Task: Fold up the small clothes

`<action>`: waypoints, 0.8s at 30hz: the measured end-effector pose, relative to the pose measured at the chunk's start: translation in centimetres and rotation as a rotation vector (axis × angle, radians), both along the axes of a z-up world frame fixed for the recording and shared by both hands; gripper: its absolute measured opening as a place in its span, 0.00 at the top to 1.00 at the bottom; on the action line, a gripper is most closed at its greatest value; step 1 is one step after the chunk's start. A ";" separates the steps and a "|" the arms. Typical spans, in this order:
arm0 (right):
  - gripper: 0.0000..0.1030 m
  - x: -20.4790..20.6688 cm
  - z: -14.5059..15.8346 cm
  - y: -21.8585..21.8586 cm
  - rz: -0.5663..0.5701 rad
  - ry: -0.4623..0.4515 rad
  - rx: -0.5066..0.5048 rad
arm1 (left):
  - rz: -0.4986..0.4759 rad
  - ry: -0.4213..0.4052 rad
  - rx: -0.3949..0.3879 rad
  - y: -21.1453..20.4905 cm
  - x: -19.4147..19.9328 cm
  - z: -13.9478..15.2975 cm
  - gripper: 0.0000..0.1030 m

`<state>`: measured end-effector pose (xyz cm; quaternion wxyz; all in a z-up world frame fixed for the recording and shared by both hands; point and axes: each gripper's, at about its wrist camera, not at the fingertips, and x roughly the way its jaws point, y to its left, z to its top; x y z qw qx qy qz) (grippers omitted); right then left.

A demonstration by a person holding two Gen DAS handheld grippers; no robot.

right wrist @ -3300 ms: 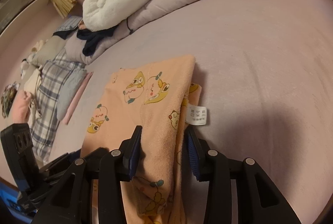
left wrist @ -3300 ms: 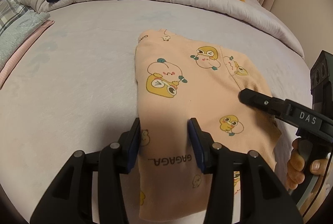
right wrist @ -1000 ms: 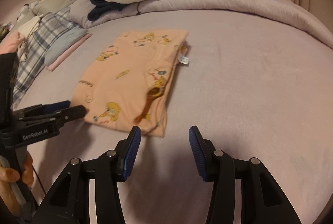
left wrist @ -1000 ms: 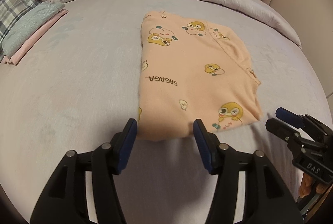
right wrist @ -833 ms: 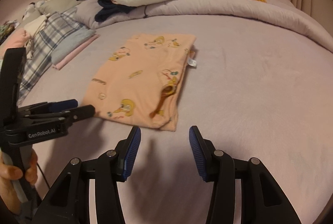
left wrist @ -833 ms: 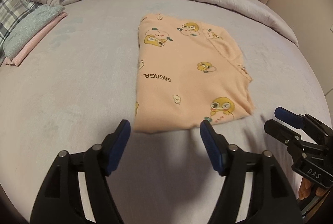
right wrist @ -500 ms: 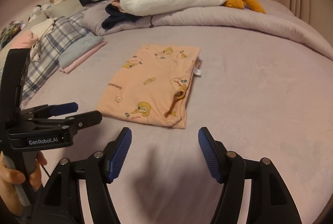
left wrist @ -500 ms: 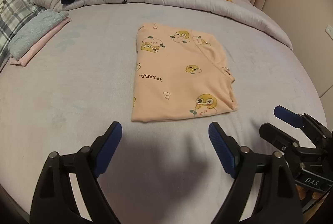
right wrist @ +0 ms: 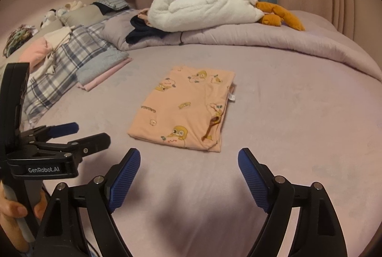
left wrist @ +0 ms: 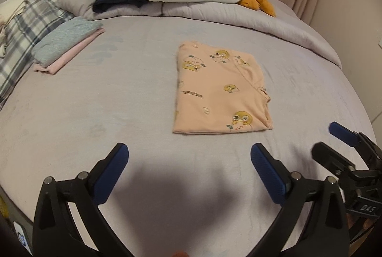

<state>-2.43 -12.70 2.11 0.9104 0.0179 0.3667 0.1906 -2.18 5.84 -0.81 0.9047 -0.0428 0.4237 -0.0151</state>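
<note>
The print on the folded peach garment (left wrist: 219, 94) was too small and blurred to read in the left wrist view. At the lower left of the right wrist view, the hand (right wrist: 12, 216) was cut off by the frame's edge. The dark clothing (right wrist: 143, 32) lay partly hidden under the white plush blanket (right wrist: 203, 11).

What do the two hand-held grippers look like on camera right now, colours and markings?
Both are black scissor-like frames with silver rivets and ribbed blue pads. The left hand-held gripper carries white "GenRobot.AI" lettering on its side, seen from the right wrist view; the right hand-held gripper shows "DAS". A bare hand grips the left handle; no sleeve shows.
</note>
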 end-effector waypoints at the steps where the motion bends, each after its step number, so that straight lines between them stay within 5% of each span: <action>1: 0.09 -0.1 0.2 0.0 -0.003 -0.001 0.003 | 0.002 0.001 -0.001 0.1 -0.1 0.1 0.01; 8: 0.01 -0.5 1.2 0.3 -0.008 -0.026 0.009 | 0.012 0.000 0.019 0.6 -0.8 0.7 0.01; 24: 0.01 -0.3 2.7 1.4 0.009 -0.057 0.013 | 0.032 -0.006 0.017 1.6 -1.2 1.5 0.01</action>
